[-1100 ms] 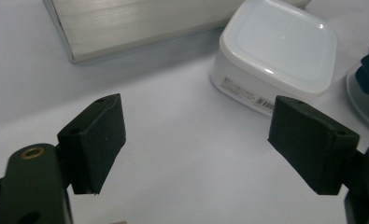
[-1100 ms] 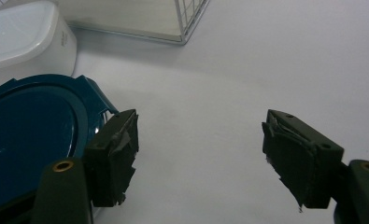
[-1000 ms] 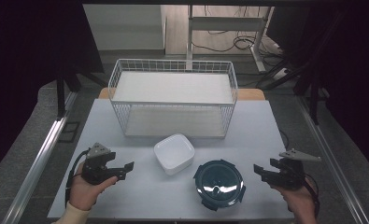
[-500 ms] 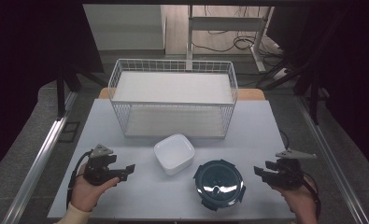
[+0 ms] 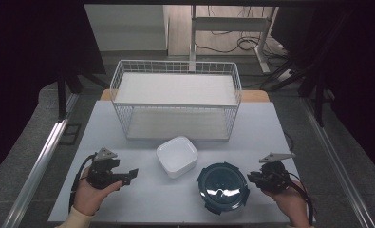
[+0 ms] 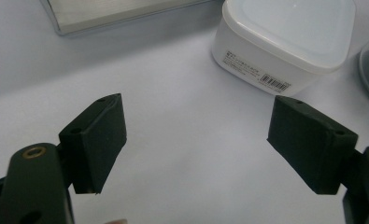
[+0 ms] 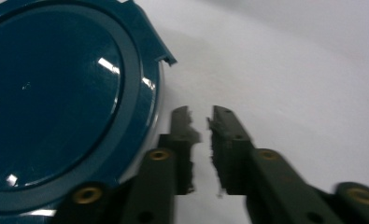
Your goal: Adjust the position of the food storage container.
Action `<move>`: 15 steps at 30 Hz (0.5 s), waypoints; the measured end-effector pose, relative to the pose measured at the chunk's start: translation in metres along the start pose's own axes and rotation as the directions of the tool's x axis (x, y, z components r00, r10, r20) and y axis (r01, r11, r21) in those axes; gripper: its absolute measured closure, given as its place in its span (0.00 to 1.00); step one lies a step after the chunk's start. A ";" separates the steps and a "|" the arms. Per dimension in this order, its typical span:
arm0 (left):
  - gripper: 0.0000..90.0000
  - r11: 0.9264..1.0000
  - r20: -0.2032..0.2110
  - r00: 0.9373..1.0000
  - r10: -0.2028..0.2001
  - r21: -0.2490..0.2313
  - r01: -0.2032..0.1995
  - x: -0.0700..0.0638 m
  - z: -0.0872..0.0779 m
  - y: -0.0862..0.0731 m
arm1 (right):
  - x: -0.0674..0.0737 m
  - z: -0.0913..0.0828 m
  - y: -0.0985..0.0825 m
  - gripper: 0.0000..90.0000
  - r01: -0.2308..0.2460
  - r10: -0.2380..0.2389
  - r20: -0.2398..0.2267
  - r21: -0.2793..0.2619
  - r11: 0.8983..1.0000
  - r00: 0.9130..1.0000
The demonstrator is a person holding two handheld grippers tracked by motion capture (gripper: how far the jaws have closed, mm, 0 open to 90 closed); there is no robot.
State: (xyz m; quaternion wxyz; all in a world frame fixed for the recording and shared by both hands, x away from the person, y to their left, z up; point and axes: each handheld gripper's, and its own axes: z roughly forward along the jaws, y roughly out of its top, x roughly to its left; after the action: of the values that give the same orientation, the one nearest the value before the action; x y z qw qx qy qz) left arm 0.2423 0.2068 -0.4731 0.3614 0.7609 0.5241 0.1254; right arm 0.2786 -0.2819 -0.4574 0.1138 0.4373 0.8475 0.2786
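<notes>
The left gripper (image 5: 128, 176) is held near the left near corner of the table (image 5: 270, 123); in the left gripper view its jaws are seen widely spread with nothing between them, and both are cut off by the bottom edge. The right gripper (image 5: 251, 177) is held at the right near side, just beside the blue lid (image 5: 222, 188); in the right gripper view its jaws are nearly pressed together, with only a thin gap and nothing pinched; that picture is blurred, and the lid is cut off at the left and top edges. It cannot be told whether a container is hidden under the lid. The white box (image 5: 177, 156) is placed near the middle, just left and far of the lid; a barcode label is seen on its side in the left gripper view, but the print is too small to be read. A wire basket (image 5: 175, 71) stands at the far side. The table is pale grey and matt; the room around is dark, and a metal rail (image 5: 38, 161) and cables (image 5: 242, 42) on the floor are seen faintly.
</notes>
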 end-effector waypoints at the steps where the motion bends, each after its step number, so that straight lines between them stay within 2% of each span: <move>1: 0.21 1.000 -0.002 1.000 0.003 0.004 -0.003 0.000 0.001 0.000 | 0.001 0.001 0.003 0.95 0.014 -0.014 -0.001 0.007 1.000 1.000; 3: 0.21 1.000 -0.001 1.000 0.005 0.010 -0.005 -0.001 0.002 0.000 | 0.003 0.004 0.007 0.99 0.034 -0.034 -0.004 0.015 0.999 0.999; 6: 0.21 1.000 -0.001 1.000 0.007 0.012 -0.007 -0.002 0.002 0.000 | 0.007 0.007 0.013 0.99 0.062 -0.061 -0.011 0.028 0.998 0.998; 10: 0.21 1.000 0.001 1.000 0.009 0.013 -0.009 -0.002 0.003 0.000 | 0.014 0.013 0.023 1.00 0.104 -0.105 0.016 0.059 0.993 0.994; 15: 0.21 1.000 0.000 1.000 0.008 0.020 -0.008 -0.001 0.004 -0.001 | 0.017 0.019 0.032 1.00 0.134 -0.137 0.035 0.076 0.988 0.990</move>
State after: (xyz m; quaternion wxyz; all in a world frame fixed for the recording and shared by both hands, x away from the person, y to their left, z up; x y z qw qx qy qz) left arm 0.2437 0.2042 -0.4763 0.3535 0.7666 0.5221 0.1217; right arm 0.2984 -0.2461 -0.4537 0.1332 0.3881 0.8824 0.2303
